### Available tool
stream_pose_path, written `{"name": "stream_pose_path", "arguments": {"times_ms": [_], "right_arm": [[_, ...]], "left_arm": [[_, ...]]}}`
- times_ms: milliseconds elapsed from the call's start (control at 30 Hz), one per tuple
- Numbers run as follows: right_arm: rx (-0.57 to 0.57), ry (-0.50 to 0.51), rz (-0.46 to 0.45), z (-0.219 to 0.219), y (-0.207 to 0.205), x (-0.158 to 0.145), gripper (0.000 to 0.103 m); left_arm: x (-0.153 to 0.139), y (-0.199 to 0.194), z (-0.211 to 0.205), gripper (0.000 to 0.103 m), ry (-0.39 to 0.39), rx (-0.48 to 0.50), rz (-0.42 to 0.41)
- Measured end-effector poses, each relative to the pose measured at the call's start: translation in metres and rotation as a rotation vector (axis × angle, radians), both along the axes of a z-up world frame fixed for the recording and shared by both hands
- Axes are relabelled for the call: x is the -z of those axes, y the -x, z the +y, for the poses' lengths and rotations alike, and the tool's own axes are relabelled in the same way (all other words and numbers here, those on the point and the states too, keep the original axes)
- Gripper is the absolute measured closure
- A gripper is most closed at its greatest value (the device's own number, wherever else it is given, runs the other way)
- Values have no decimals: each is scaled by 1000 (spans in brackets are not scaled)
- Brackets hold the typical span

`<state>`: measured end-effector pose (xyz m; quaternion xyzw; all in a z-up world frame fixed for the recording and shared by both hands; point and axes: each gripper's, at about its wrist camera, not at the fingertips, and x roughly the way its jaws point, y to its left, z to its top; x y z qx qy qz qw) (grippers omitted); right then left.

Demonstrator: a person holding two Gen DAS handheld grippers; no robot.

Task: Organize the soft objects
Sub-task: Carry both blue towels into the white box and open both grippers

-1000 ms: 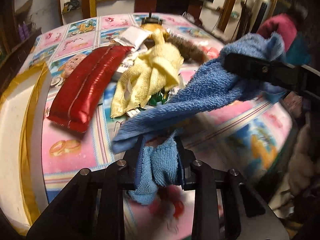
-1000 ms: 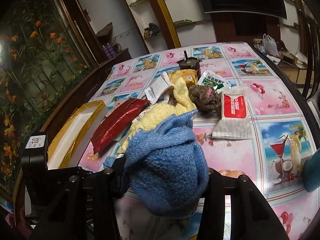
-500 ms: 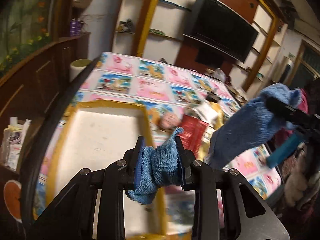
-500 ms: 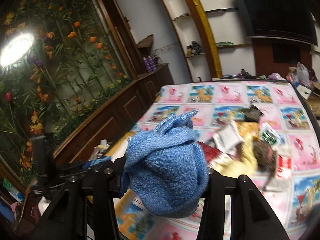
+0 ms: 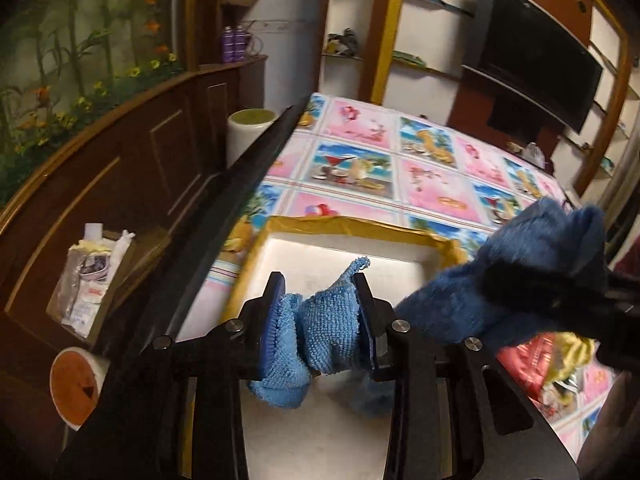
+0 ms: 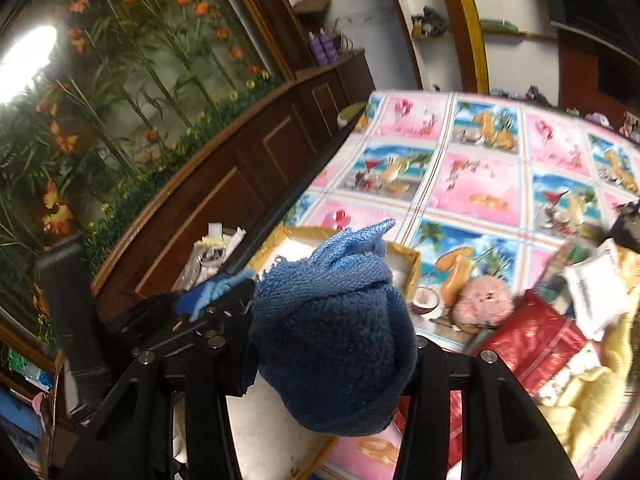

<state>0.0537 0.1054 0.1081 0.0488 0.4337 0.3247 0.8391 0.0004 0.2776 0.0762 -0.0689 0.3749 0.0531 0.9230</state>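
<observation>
Both hand-held grippers carried one blue towel [image 5: 320, 320] above the white tray [image 5: 352, 256]. The left hand-held gripper [image 5: 320, 316] was opening around its corner; the right hand-held gripper [image 6: 332, 356] gripped the bulk. Next, probably lowering and releasing it inside.

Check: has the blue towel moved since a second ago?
Yes. The blue towel, then above the cluttered tablecloth, now hangs over the white tray, carried toward the table's left edge by both grippers.
</observation>
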Motion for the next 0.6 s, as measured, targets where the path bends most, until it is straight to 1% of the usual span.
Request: {"name": "stream_pose_path", "arguments": {"times_ms": [67, 133, 233, 333, 367, 433, 600], "right_arm": [[-13, 24, 33, 13, -9, 14, 56], [-29, 48, 54, 23, -16, 25, 54], [-24, 88, 71, 33, -21, 39, 50], [-11, 84, 82, 31, -24, 45, 48], [-4, 81, 82, 30, -25, 45, 42], [1, 61, 75, 28, -26, 44, 38], [25, 48, 34, 23, -26, 37, 38]], "left_arm": [[3, 0, 5, 58, -10, -24, 10], [5, 0, 8, 55, -29, -47, 10], [6, 2, 9, 55, -68, -70, 7], [5, 7, 9, 55, -91, -74, -8], [4, 9, 9, 55, -99, -78, -12], [2, 13, 8, 55, -113, -83, -27], [-6, 24, -1, 55, -152, -93, -55]]}}
